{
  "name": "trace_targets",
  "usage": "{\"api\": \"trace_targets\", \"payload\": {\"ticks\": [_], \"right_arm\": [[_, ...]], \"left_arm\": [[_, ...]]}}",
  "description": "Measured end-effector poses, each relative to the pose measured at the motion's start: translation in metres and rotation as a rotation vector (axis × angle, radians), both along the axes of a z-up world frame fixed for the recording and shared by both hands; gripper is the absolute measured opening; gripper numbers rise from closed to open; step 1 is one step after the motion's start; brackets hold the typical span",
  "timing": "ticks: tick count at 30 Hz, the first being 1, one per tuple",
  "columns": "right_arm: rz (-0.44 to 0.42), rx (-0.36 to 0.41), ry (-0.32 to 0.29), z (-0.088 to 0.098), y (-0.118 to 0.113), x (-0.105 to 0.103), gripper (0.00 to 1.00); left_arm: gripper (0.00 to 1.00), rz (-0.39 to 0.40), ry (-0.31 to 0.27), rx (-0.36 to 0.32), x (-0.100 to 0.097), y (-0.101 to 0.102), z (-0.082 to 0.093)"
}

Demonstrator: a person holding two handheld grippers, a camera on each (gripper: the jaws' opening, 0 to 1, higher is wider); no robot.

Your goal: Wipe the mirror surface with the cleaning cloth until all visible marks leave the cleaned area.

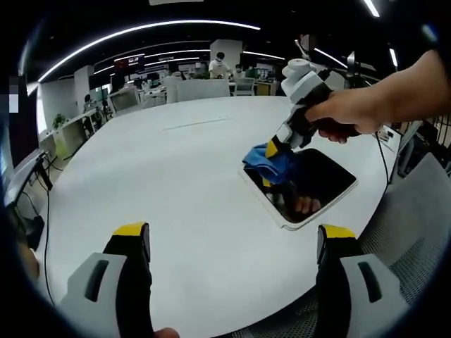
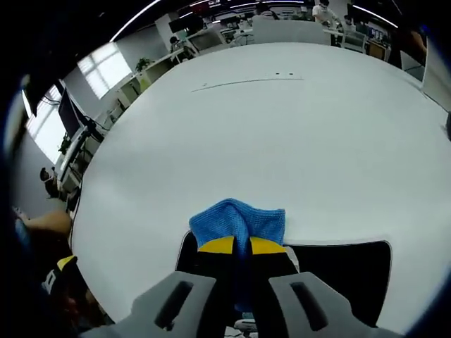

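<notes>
Looking along the left gripper (image 1: 232,243) in the left gripper view, its jaws stand wide apart with nothing between them, hovering over bare white tabletop (image 1: 176,183). The mirror (image 1: 303,184), a dark rounded rectangle in a white frame, lies flat at about two o'clock from these jaws, its long axis running from ten o'clock to four o'clock. The right gripper (image 1: 271,148), held in a person's hand (image 1: 345,113), comes down onto the mirror's ten o'clock end with the blue cleaning cloth (image 1: 271,163) clamped in it and pressed to the glass. Marks on the glass cannot be made out; a reflection shows near the lower edge.

In the right gripper view, the right gripper (image 2: 234,245) has its jaws narrowed onto the cleaning cloth (image 2: 238,220), which bunches out ahead of the tips at twelve o'clock. The mirror (image 2: 345,271) sits directly beneath and extends toward three o'clock, with the tabletop (image 2: 268,134) beyond.

Judgement: the right gripper is the working one, already on the glass. Most of the uncovered surface lies toward three o'clock of its jaws, so the coming stroke should travel that way along the long axis.
</notes>
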State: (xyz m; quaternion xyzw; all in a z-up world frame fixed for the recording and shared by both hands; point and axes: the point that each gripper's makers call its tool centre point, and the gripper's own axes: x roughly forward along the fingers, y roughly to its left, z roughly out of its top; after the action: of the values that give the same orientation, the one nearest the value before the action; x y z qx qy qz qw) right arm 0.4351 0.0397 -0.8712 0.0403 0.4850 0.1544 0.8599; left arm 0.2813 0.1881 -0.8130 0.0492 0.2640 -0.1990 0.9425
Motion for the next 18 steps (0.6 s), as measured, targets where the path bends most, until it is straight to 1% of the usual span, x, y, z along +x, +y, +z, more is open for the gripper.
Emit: {"api": "trace_targets", "payload": {"ticks": [3,5,8,10,11,13,15,17,18], "right_arm": [[0.007,-0.008,-0.001,-0.001,0.001,0.002,0.0],[0.011,0.01,0.006,-0.001,0.004,0.002,0.0],[0.015,0.014,0.004,0.002,0.005,-0.001,0.0],[0.053,0.01,-0.032,0.0,0.011,0.005,0.0],[0.069,0.003,-0.042,0.001,0.014,0.003,0.0],[0.072,0.004,-0.044,0.0,0.019,0.005,0.0],[0.075,-0.01,-0.043,0.001,0.02,0.004,0.0],[0.091,0.015,-0.039,0.001,0.028,0.003,0.0],[0.104,-0.003,-0.046,0.001,0.03,0.003,0.0]], "left_arm": [[0.98,-0.01,0.01,0.0,0.0,-0.002,-0.003],[0.98,-0.032,0.027,0.008,-0.002,-0.007,-0.007],[0.98,-0.048,0.03,0.008,-0.004,-0.009,-0.005],[0.98,-0.044,0.023,0.011,-0.004,-0.008,-0.004],[0.98,-0.036,0.02,0.013,-0.003,-0.007,-0.003],[0.98,-0.032,0.023,0.012,-0.003,-0.006,-0.004],[0.97,-0.028,0.021,0.016,-0.002,-0.005,-0.004],[0.97,-0.018,0.019,0.016,-0.001,-0.002,-0.005],[0.97,-0.012,0.022,0.012,0.0,-0.001,-0.006]]}}
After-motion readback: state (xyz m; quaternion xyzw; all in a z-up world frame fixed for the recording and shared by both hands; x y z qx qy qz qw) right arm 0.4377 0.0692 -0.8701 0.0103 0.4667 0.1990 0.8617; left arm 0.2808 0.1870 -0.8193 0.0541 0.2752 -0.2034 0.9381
